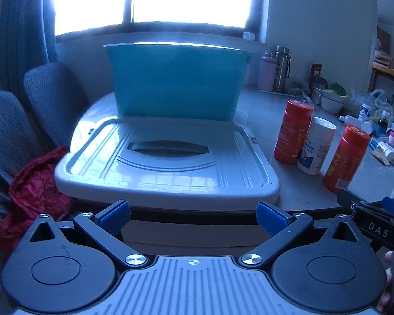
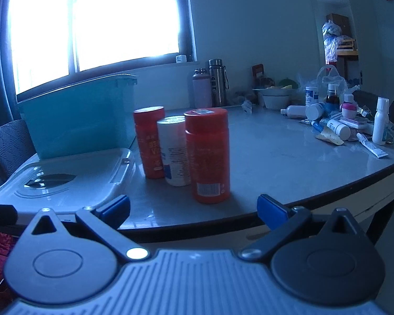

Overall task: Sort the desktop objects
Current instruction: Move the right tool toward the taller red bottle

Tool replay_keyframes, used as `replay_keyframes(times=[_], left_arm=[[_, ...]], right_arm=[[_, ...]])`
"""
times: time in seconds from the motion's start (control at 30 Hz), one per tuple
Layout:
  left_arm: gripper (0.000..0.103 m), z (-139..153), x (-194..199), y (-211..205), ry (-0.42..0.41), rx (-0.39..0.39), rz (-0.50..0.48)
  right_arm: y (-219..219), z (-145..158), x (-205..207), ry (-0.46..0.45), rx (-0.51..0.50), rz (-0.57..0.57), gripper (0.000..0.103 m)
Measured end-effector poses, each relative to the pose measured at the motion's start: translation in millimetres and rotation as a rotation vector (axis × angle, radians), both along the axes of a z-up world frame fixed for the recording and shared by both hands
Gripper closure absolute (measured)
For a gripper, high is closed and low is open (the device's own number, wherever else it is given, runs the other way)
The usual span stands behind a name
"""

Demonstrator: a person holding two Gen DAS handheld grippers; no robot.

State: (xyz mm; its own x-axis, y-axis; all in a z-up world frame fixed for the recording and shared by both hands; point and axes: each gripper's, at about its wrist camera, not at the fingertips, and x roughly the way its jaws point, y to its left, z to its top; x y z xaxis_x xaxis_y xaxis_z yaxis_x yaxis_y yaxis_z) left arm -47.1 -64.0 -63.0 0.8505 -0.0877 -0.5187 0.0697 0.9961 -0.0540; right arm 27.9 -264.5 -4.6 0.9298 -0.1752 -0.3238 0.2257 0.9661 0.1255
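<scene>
A teal storage bin (image 1: 174,81) (image 2: 76,115) stands on the grey table, with its grey lid (image 1: 168,162) (image 2: 60,176) lying flat in front of it. Right of the lid stand two orange bottles (image 1: 293,131) (image 1: 345,158) and a white bottle (image 1: 316,149) between them; the right wrist view shows the near orange bottle (image 2: 208,155), the white one (image 2: 174,151) and the far orange one (image 2: 149,141). My left gripper (image 1: 193,216) is open just short of the table's edge, facing the lid. My right gripper (image 2: 193,211) is open in front of the near orange bottle, empty.
Small medicine bottles, tubes and boxes (image 2: 341,126) lie scattered at the table's right. Two flasks (image 2: 211,86) and a white bowl (image 2: 274,99) stand near the back wall. Grey chairs (image 1: 18,120) and a red cloth (image 1: 34,194) are left of the table.
</scene>
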Motion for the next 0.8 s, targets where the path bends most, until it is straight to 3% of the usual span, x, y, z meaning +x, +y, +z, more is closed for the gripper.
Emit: replay_keyframes(times=[0.23,0.67,0.8], left_arm=[[0.0,1,-2,-11,-0.032,-0.004,-0.057],[0.0,-2,8,-18,-0.019,-0.033,-0.103],[0.0,-1,10,-22,-0.058,0.0,-0.129]], right_arm=[[-9,-9,14,-0.01,-0.013,0.002,0.0],[-14,-14,43,-0.007,-0.059,0.026,0.0],[-14,-19,51,-0.004,-0.044,0.038,0.0]])
